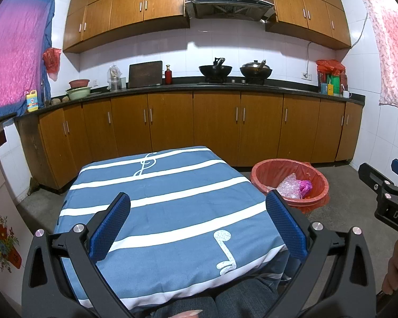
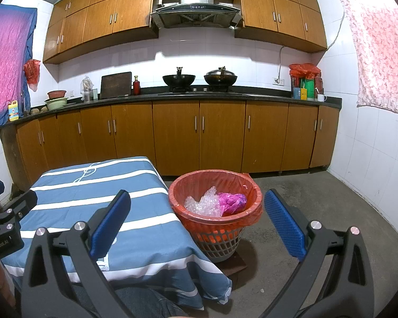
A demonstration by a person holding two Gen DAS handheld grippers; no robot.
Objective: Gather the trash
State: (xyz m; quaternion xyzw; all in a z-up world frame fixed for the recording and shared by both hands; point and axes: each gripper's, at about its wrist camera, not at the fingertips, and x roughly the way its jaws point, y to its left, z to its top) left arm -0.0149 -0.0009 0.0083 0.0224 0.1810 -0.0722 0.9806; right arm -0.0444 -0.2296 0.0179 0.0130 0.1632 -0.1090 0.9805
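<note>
I hold both grippers, left (image 1: 197,222) and right (image 2: 197,221), spread wide, empty; binned wrap (image 2: 203,202) and bag (image 2: 232,198) look light, crushable, pinchable anywhere.

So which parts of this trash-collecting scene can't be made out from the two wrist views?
- Bottom of the trash basket: both views, covered by bubble wrap and a pink bag.
- Floor under the table: both views, hidden by its striped cloth.
- Right hand-held gripper: in the left wrist view, cut off by the right edge.
- Packets on the counter's right end: too small to read.
</note>
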